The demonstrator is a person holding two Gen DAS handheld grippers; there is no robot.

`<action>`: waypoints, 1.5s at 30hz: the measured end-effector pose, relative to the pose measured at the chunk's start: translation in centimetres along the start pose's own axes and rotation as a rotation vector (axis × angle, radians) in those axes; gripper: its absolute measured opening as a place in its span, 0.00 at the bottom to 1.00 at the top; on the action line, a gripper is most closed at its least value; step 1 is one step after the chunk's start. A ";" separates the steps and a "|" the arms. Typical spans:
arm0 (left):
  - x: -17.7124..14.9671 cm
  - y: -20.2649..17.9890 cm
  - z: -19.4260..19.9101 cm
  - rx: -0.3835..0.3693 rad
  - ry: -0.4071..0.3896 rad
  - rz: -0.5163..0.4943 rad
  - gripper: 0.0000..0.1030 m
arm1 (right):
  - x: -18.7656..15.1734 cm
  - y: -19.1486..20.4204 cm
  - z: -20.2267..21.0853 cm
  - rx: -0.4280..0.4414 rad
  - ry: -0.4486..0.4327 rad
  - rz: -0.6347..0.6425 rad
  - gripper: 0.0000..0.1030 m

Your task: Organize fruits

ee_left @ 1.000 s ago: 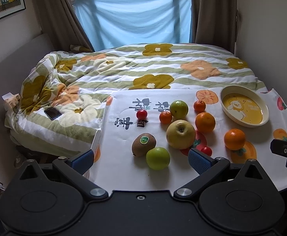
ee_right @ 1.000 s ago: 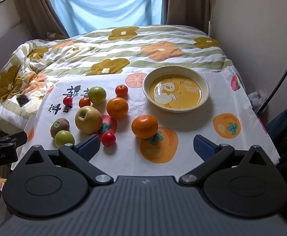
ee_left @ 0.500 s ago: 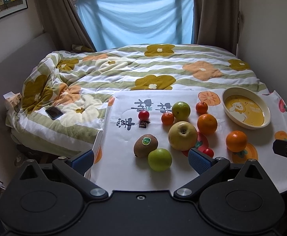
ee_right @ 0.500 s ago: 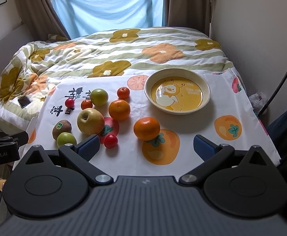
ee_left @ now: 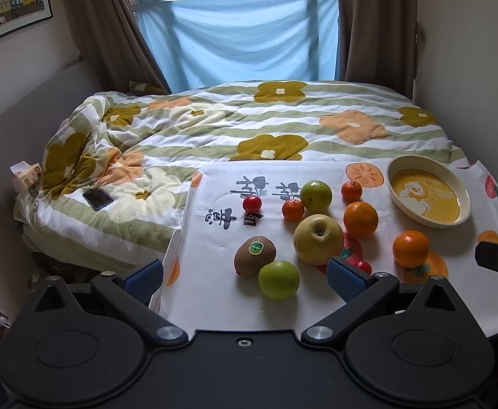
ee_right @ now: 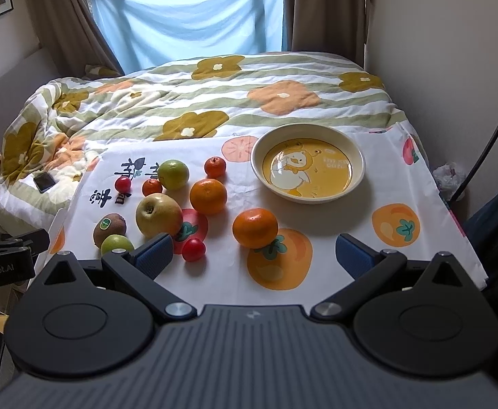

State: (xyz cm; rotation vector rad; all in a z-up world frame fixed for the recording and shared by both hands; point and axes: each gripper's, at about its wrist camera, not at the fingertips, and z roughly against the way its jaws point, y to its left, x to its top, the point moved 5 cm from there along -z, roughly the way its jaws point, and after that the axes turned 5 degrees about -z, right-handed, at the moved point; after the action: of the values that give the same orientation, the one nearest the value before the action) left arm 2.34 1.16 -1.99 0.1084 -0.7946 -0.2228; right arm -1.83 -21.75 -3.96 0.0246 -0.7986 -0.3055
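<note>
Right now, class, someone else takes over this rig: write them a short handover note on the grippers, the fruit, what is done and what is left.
Left gripper: open, holding nothing, nearest the kiwi and green apple.
Right gripper: open, holding nothing, facing the near orange.
All fruit lies loose on the printed cloth: large yellow apple, second orange, cherry tomato and other small fruit.
Duck bowl: holds no fruit.
Done: nothing. Left: probably every fruit into the bowl.
</note>
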 end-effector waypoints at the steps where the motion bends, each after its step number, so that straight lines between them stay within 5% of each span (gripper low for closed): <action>1: 0.0 0.0 0.0 0.000 0.000 -0.001 1.00 | 0.0 0.0 0.0 -0.001 0.001 -0.001 1.00; 27: 0.5 0.3 0.2 -0.004 -0.007 -0.014 1.00 | 0.2 0.4 0.1 0.001 -0.004 -0.008 1.00; 45: 0.5 -0.5 -3.2 -0.098 0.046 -0.024 1.00 | 1.3 0.8 -2.6 0.015 0.047 0.006 1.00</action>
State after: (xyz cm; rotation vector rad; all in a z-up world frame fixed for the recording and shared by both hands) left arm 4.89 0.64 -3.95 0.0301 -0.7359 -0.2803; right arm 1.08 -21.63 -4.71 0.0431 -0.7542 -0.2927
